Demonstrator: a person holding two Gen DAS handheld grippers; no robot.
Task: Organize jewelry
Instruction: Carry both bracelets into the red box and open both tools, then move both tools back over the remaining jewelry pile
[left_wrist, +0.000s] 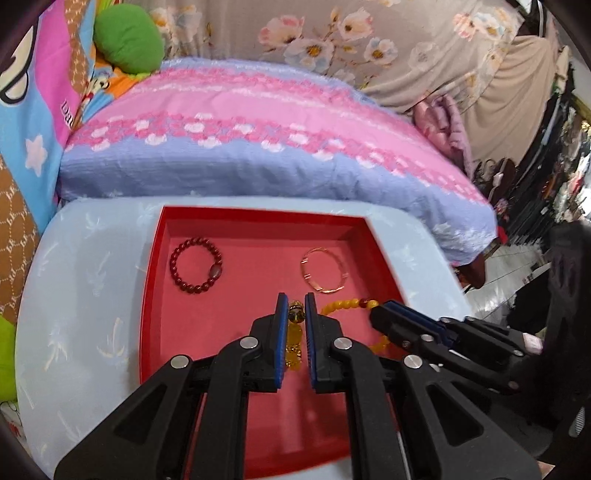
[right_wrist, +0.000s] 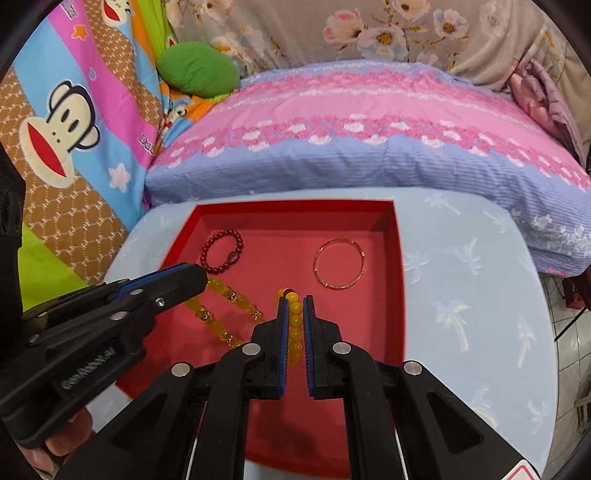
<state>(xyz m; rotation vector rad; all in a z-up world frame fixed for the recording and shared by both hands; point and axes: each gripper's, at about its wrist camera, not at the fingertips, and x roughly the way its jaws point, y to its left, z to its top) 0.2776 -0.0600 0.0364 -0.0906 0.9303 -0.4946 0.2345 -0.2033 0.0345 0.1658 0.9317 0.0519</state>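
four bracelets lie in the red tray (right_wrist: 397, 258); left gripper (left_wrist: 296, 314) and right gripper (right_wrist: 294, 314) each clamp a yellow one.

Red tray (left_wrist: 177, 221) sits on a pale blue patterned tabletop (left_wrist: 92, 280), with a pink-and-lilac pillow (left_wrist: 258, 147) just behind it. Inside the tray: dark red bead bracelet (left_wrist: 195, 265) at far left, thin gold bangle (left_wrist: 325, 270) at far right, well apart. Left gripper (left_wrist: 296, 299) is nearly closed around a clear yellow bead bracelet (left_wrist: 295, 332); right gripper (left_wrist: 380, 310) reaches in from the right at an opaque yellow bead bracelet (left_wrist: 347, 304), its jaw gap hidden.
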